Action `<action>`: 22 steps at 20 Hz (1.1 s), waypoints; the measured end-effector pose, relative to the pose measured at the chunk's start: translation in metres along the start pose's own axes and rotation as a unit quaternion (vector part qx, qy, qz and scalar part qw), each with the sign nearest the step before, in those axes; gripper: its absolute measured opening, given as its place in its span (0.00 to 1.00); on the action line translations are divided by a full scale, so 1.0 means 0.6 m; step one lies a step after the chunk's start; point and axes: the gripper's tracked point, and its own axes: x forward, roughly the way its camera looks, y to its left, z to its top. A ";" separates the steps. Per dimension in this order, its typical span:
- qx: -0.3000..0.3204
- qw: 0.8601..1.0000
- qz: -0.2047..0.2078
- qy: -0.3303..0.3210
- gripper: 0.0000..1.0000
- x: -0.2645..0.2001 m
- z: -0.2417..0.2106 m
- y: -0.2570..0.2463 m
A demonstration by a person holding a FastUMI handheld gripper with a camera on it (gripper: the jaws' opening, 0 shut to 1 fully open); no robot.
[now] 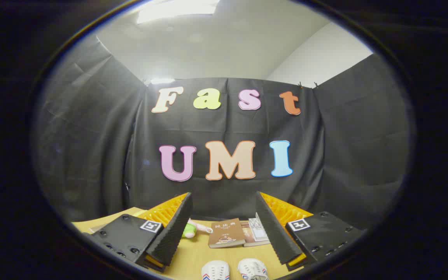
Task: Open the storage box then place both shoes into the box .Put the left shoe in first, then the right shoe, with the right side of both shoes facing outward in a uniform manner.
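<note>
Tabletop [193,256]: shoes [235,270] side-by-side, toes toward spread empty tool [224,233].

The two shoes [235,270], side by side between the fingers of the open gripper [224,229], are white with blue and red chevron stripes at the toe. They sit on a pale yellow wooden table [193,256]. At twelve o'clock from the shoes lies a brown book [226,232] with a pale picture on its cover; at its three o'clock a second book [256,232] shows a reddish-brown cover under a white, finely patterned one. At nine o'clock from the brown book rests a light green and pink object [191,230]. The wall cloth [91,155] is black.
</note>
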 end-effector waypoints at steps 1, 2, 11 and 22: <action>-0.001 1.000 -0.002 0.000 1.00 -0.001 0.000 -0.001; -0.001 1.000 -0.004 0.001 1.00 -0.003 0.000 -0.001; -0.008 1.000 0.013 0.004 1.00 -0.007 -0.004 0.016; 0.036 0.996 0.073 0.043 1.00 -0.010 -0.053 0.053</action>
